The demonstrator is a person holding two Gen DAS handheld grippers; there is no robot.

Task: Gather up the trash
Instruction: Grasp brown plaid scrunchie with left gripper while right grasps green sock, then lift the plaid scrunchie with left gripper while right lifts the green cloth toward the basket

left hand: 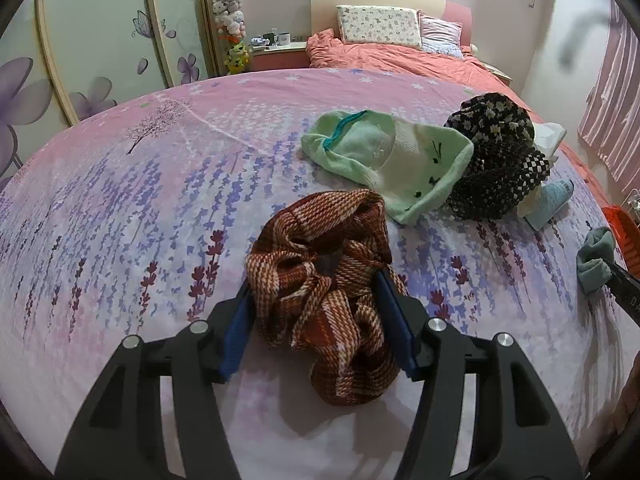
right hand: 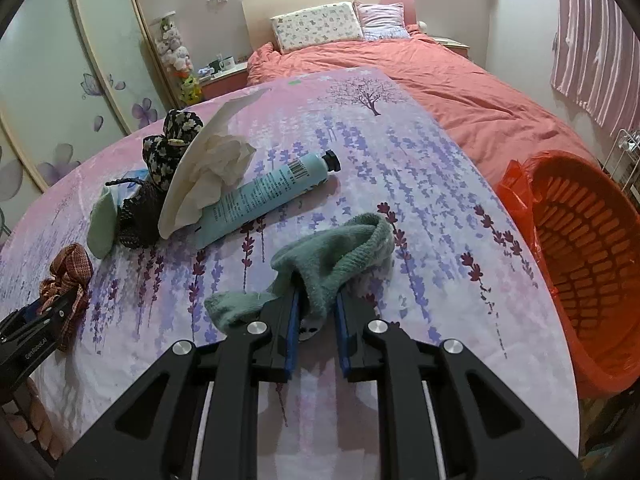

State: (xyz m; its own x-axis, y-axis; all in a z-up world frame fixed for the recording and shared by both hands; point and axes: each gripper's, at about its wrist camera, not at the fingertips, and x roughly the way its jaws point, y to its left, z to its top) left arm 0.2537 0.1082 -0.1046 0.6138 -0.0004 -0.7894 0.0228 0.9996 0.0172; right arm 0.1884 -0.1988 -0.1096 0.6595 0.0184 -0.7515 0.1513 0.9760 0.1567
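Your left tool [left hand: 316,312] straddles the rust plaid cloth [left hand: 324,304]: its fingers stand apart on either side of the bundle, touching the folds but not visibly clamped. Your right tool [right hand: 316,316] has its fingers drawn in on the grey-green sock [right hand: 340,256], which is pinched at one end and trails forward over the lavender-print sheet [right hand: 400,160].

The surface carrying everything appears to be a bed or a sheet-covered bench; which one cannot be told.

The likely trash lies apart from both tools: a crumpled tissue [right hand: 222,160] on its white wrapper, touching the blue tube [right hand: 264,196], beside the black patterned fabric [right hand: 168,148] and pale green garment [left hand: 384,156]. The orange basket [right hand: 592,240], lined with an orange bag, sits off the right edge of the sheet.

Recommendations for the step in hand:
- Close the left tool low on the thick middle of the plaid cloth, so loose loops do not slip free.
- Lift the sock clear before swinging it toward the basket; the dangling end could drag on the sheet.
- Release only once over the basket opening.
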